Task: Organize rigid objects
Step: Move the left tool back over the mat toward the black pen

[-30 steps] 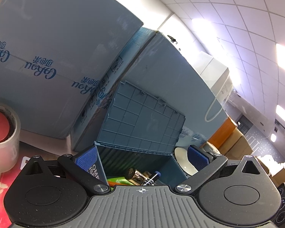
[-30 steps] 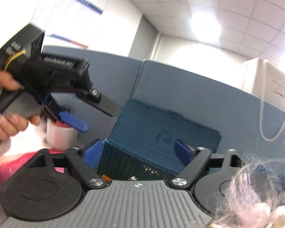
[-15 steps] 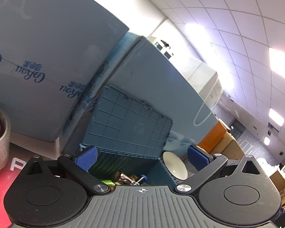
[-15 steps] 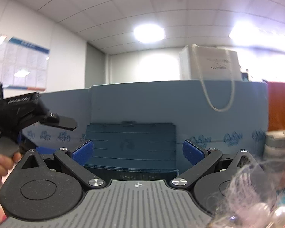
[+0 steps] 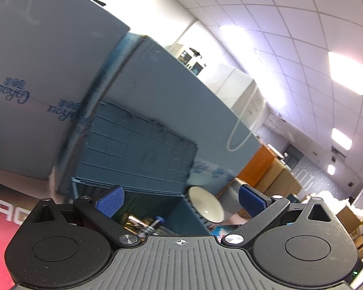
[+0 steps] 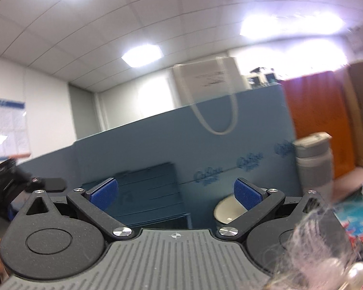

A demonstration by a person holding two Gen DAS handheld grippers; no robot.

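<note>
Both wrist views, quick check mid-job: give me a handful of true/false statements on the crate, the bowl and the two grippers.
1. The blue crate's lid stands open. True.
2. The right gripper is clamped on the white bowl. False: its jaws stand wide with nothing between them, having just been opening; the white bowl sits beyond them.
3. The left gripper holds nothing. True.
4. The bowl lies inside the blue crate. False: it rests outside, beside the blue crate.
5. A grey bottle stands upright to the right of the bowl. True.
</note>
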